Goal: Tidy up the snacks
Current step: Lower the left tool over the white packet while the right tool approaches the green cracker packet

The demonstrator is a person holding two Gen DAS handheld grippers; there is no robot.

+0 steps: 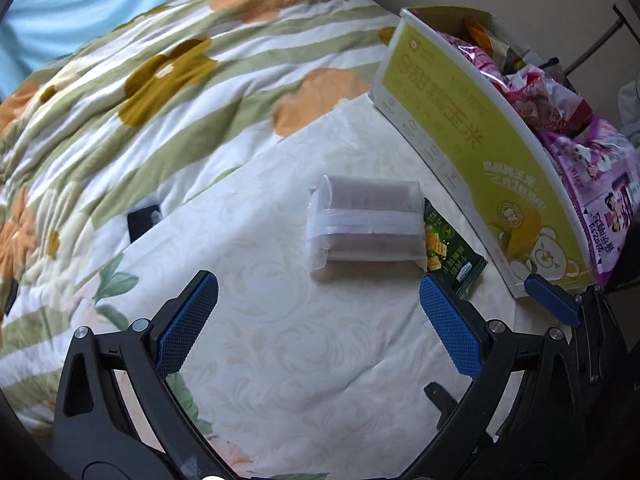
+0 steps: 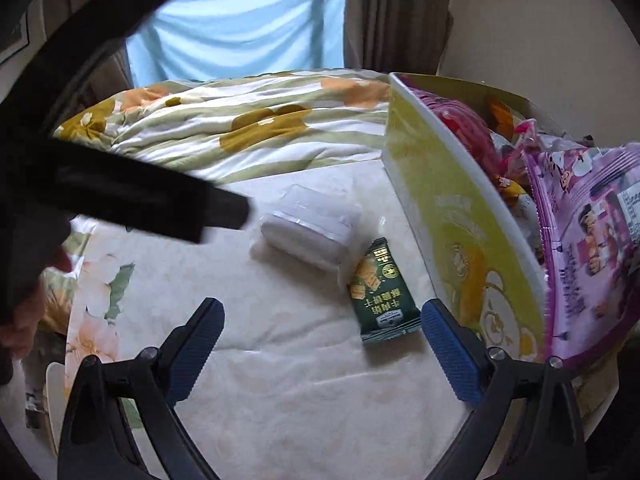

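A translucent white pack (image 1: 364,224) of brown bars lies on the cream bedsheet (image 1: 300,360), just ahead of my open left gripper (image 1: 318,280). A small green cracker packet (image 1: 452,256) sits against its right side, partly tucked under it. In the right wrist view the green packet (image 2: 380,292) lies just ahead and right of my open right gripper (image 2: 322,306), with the white pack (image 2: 308,232) beyond it. Neither gripper holds anything. A yellow-green cardboard box (image 1: 480,152) (image 2: 452,208) stands to the right, with pink and purple snack bags (image 2: 588,248) in it.
A bunched floral duvet (image 1: 180,80) (image 2: 240,128) covers the bed behind and left of the snacks. A small dark flat object (image 1: 144,220) lies at its edge. The right gripper's blue pad (image 1: 552,304) shows beside the box. A hand (image 2: 24,320) holds the blurred black left gripper.
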